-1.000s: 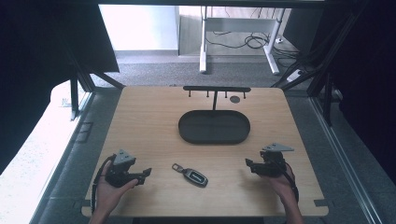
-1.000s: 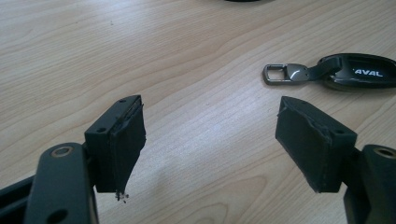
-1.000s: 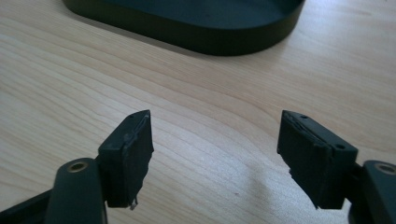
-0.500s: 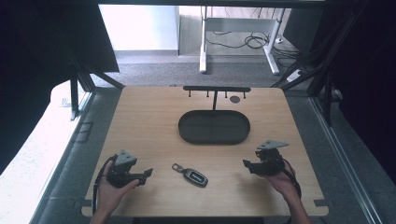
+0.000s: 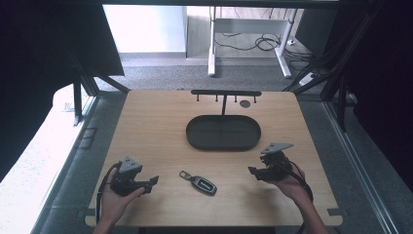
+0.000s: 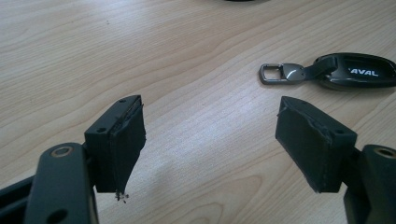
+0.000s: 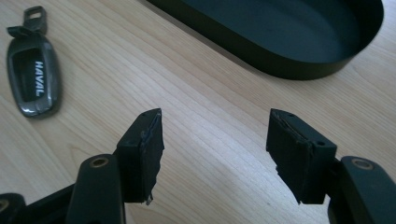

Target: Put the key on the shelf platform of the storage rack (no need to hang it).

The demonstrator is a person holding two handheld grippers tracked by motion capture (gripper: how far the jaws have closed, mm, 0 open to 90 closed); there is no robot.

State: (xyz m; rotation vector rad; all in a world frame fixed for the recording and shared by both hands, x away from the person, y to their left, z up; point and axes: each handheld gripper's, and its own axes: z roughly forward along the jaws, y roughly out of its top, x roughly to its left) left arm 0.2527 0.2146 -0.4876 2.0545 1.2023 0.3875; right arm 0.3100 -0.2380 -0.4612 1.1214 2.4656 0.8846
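centrally on the table (image 5: 146, 122), a dark oval tray (image 5: 223, 132), taken as landmark. just behind the tray, at the far edge, a black rail on a post (image 5: 225, 92) with small pegs hanging below. nearer than the tray and slightly to its left, a black key fob (image 5: 203, 184) with a metal loop, flat on the wood, lettered "haval" (image 6: 363, 72). further left of the fob and well apart from the tray, left tool (image 5: 151, 183) held in a hand (image 5: 114, 202), jaws spread wide, gripping nothing, bare wood between them (image 6: 210, 135), fob ahead and to the right of the gap. on the near right of the tray, right tool (image 5: 253, 171) in the other hand (image 5: 287, 183), jaws likewise parted and empty (image 7: 215, 135), tray rim (image 7: 280, 65) just beyond them, fob off to the upper left (image 7: 32, 79). both tools apart from the fob, touching neither it nor the tray.
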